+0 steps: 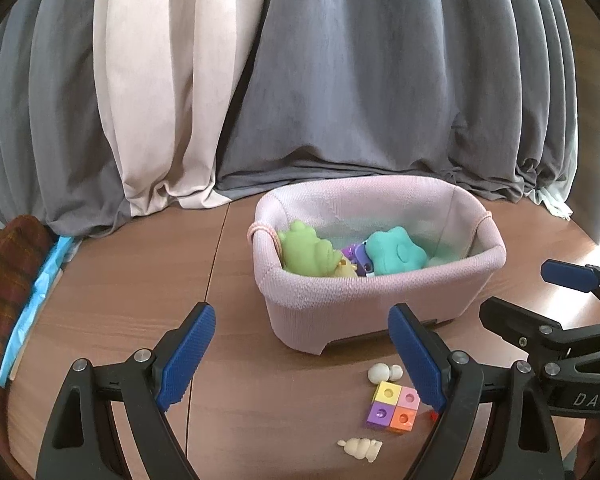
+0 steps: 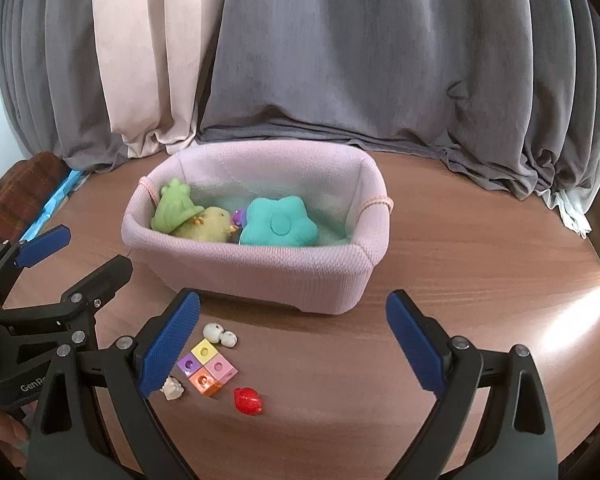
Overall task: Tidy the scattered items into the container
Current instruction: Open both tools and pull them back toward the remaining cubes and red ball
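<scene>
Both tools, left (image 1: 300, 356) and right (image 2: 292, 344), spread wide w/ nothing gripped. They're angled down at loose bits (colour block (image 2: 207, 372), red bead (image 2: 249, 401)) by pink basket (image 2: 260, 276), likely lining up a pick.

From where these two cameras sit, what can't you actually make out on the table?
- Purple toy in the pink basket: both views, mostly hidden behind the teal flower cushion.
- Red bead: left wrist view, nearly covered by the left gripper's finger; clear in the right view.
- Cream figure: right wrist view, partly behind the right gripper's finger.
- Basket floor: covered by toys.
</scene>
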The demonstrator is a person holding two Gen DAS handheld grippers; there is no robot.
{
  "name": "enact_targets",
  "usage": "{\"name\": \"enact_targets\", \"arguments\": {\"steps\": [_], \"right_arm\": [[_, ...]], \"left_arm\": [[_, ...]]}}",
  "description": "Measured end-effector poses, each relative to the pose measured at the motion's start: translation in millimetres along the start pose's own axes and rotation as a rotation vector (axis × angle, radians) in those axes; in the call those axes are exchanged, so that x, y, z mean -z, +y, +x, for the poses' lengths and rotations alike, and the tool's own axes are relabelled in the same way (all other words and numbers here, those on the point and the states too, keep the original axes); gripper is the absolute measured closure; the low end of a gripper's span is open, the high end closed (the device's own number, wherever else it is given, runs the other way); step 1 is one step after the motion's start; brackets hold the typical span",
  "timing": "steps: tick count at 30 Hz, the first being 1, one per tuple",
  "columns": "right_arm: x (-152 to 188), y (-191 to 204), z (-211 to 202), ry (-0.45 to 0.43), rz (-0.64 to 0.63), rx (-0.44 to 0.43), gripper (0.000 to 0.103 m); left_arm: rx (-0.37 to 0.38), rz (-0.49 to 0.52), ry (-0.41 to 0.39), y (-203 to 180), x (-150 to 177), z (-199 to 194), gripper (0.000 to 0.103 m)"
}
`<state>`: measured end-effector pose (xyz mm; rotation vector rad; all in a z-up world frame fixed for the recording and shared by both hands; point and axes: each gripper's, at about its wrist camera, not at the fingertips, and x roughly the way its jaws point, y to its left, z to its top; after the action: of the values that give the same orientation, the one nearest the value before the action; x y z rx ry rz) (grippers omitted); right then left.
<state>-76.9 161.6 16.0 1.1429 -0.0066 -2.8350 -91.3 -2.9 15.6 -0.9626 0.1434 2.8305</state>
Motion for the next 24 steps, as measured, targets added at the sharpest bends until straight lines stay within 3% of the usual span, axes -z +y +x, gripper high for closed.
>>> {"name": "enact_targets", "arguments": {"steps": [24], "right_arm": [[30.3,1.7,14.4,0.064,-0.007,0.003,0.010]], "left_arm": [[0.008,0.000,0.065,-2.9,32.3,10.2,0.017]]}}
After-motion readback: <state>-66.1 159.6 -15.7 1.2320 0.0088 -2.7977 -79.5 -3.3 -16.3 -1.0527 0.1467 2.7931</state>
